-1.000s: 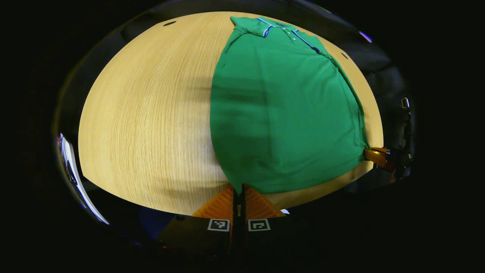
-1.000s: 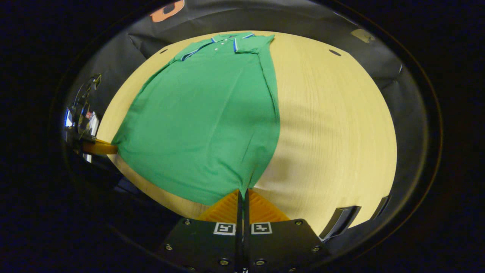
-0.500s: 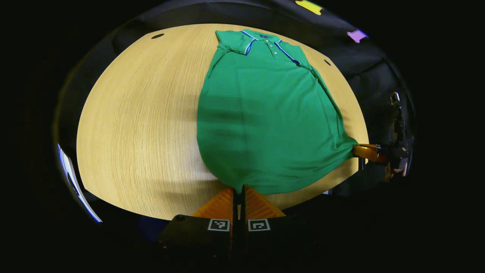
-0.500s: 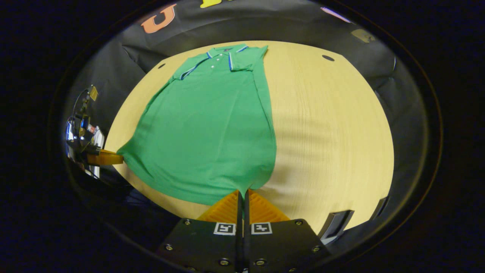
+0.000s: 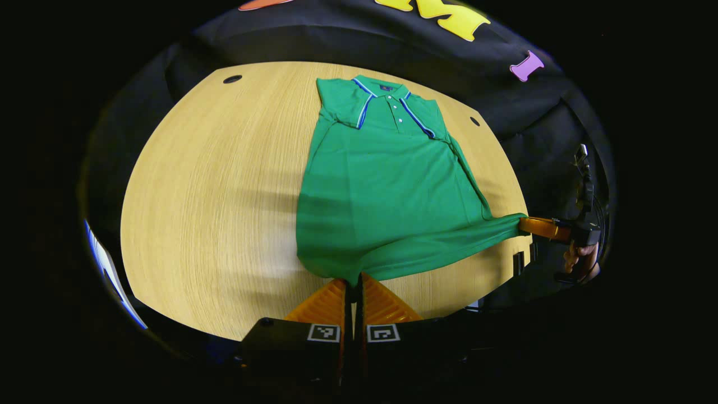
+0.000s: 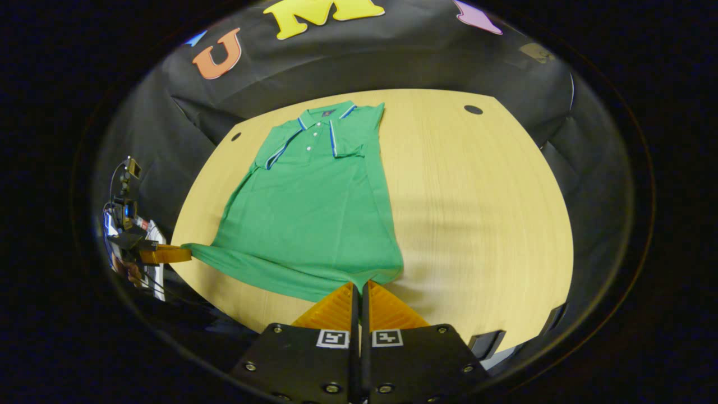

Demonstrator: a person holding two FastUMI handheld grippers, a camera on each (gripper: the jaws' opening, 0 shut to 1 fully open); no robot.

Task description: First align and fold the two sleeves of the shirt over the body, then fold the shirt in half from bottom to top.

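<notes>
The green shirt [image 5: 387, 191] lies at frame centre on the desk [image 5: 213, 196], sleeves folded in. Left tongs [image 5: 352, 285] and right tongs [image 6: 359, 287] each clench a hem corner. Risk: uneven lifting skews the fold; a slipping corner drops the hem.

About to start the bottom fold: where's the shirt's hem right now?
In the left gripper view, the hem is stretched above the table's near edge, between the left gripper and right gripper.

Shirt [image 5: 387, 185] on table [image 5: 213, 196], collar at far edge, hem seemingly lifted near front edge.
</notes>
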